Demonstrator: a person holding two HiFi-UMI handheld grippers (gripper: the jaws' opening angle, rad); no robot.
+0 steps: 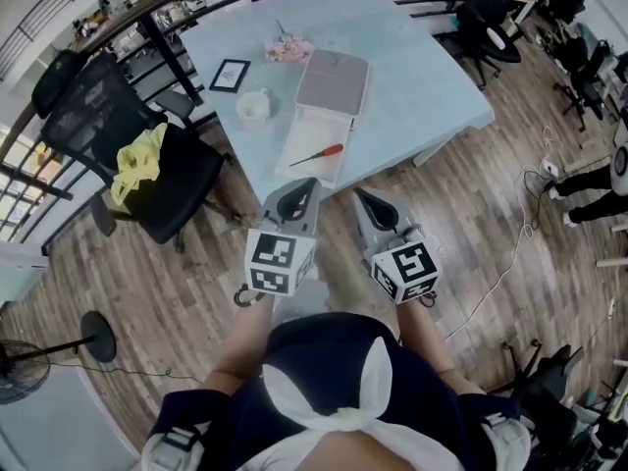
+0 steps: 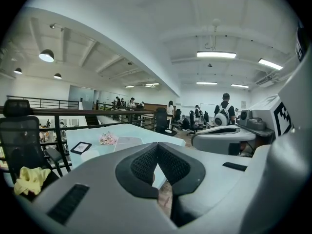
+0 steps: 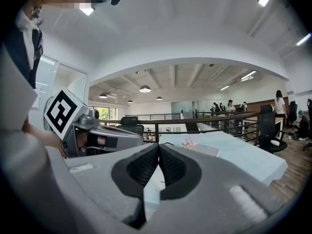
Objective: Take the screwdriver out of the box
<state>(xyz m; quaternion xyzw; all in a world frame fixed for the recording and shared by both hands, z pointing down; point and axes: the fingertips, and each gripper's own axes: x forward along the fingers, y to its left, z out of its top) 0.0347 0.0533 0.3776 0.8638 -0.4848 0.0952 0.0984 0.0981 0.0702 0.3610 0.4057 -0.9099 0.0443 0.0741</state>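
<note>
I hold both tools out in front of me above the wooden floor, just short of the pale blue table (image 1: 422, 77). My left gripper (image 1: 300, 190) has its jaws pressed together with nothing between them, and my right gripper (image 1: 366, 201) is the same, closed and empty. The screwdriver (image 1: 319, 154), red-handled, lies slantwise in the open tray of the white box (image 1: 306, 131), whose lid is folded back flat on the table behind it. The box sits near the table edge closest to me, just beyond my left gripper's tip. A white roll (image 1: 253, 107), a small black picture frame (image 1: 230, 75) and pink flowers (image 1: 287, 48) lie beside the box.
</note>
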